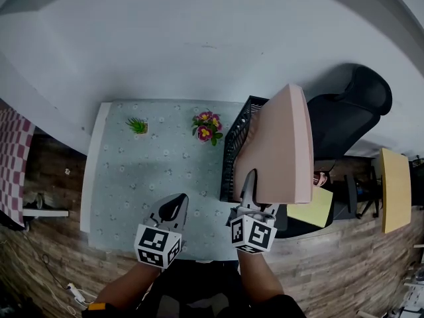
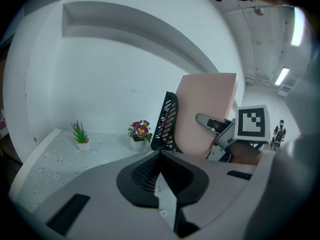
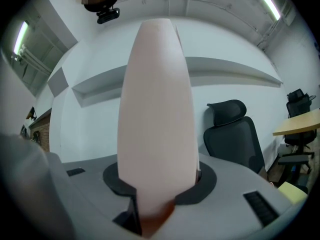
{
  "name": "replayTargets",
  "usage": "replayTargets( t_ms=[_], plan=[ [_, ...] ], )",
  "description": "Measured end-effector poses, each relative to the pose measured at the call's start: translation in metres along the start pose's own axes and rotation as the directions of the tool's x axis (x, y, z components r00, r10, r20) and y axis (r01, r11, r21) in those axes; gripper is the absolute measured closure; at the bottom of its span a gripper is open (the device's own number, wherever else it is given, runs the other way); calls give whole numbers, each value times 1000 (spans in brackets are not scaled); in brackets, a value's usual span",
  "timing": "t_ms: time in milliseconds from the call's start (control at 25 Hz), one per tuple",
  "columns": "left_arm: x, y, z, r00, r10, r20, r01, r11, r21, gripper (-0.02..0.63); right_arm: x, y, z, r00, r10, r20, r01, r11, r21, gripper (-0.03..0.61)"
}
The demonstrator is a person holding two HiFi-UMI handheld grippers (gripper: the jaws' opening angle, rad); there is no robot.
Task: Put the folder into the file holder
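Observation:
A pink folder (image 1: pixel 281 144) stands upright and high, its lower edge clamped in my right gripper (image 1: pixel 249 179), which is shut on it. It hangs just above and to the right of the black mesh file holder (image 1: pixel 233 152) at the table's right edge. In the right gripper view the folder (image 3: pixel 157 109) fills the middle, rising from between the jaws. The left gripper view shows the folder (image 2: pixel 205 114) leaning behind the file holder (image 2: pixel 167 121). My left gripper (image 1: pixel 175 205) hovers over the table's front edge, shut and holding nothing.
The table (image 1: pixel 126 177) has a pale flowered cloth, with a small green plant (image 1: pixel 137 125) and a pot of pink flowers (image 1: pixel 207 126) at the back. A black office chair (image 1: pixel 348 111) and a yellow desk (image 1: pixel 395 187) stand to the right. A white wall runs behind.

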State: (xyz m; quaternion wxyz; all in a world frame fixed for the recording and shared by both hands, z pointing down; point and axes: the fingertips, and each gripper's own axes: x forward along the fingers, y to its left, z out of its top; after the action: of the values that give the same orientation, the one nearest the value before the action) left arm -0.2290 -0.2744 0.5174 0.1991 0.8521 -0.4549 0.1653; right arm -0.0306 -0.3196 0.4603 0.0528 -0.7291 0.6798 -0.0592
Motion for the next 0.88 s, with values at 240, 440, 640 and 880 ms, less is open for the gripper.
replayTargets(
  t_ms=[240,440,640,880],
  plan=[
    [-2,1,-1,1000,12,8,-12,1000,6,604,-1,1,-32,996,11,-92,-16,999,-49,403],
    [-7,-5,5,999,14,33,-15,1000,13,604,-3,-2,-56,979,4,-203,-24,995,-93,381],
    [-14,-11,14,998,12,63,-14,1000,20,604,-9,-1,-68,961,28,-276,-62,992,-113,362],
    [-21,-23,19,995,7,100,-8,1000,15,604,-34,1,-67,933,118,-341,-180,971,-155,333]
  ],
)
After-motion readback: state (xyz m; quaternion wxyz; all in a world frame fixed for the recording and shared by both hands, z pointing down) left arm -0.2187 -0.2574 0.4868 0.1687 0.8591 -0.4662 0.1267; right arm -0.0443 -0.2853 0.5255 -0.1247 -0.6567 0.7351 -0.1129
